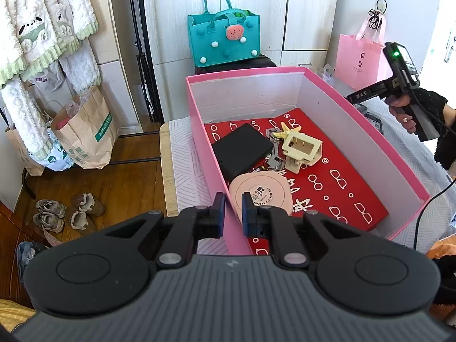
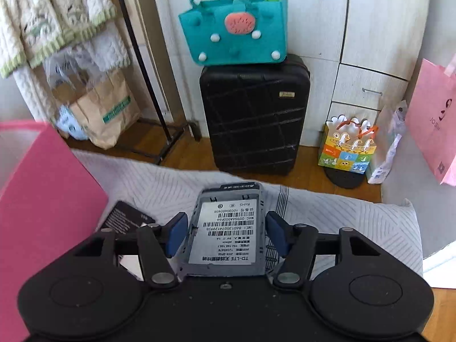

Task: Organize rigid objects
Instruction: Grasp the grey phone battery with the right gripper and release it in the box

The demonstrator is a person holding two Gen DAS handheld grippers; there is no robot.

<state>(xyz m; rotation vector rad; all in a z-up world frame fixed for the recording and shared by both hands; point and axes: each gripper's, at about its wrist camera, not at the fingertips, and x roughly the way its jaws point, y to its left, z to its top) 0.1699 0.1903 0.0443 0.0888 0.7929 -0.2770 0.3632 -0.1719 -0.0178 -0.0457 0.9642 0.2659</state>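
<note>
A pink box (image 1: 208,154) with a red patterned floor stands on the table. In it lie a black case (image 1: 242,149), keys (image 1: 273,148), a cream clip (image 1: 302,149) and a round pink compact (image 1: 260,195). My left gripper (image 1: 233,212) straddles the box's near wall, its fingers a narrow gap apart with the pink wall between them. My right gripper (image 2: 225,232) is open around a grey device (image 2: 228,228) with a barcode label, pads apart from its sides. A black battery (image 2: 125,218) lies to its left.
The pink box wall (image 2: 42,199) fills the left of the right wrist view. A grey striped cloth (image 2: 342,219) covers the table. Beyond are a black suitcase (image 2: 253,114) with a teal bag (image 2: 233,28), paper bags (image 1: 85,134), shoes (image 1: 68,211) and a pink bag (image 1: 359,57).
</note>
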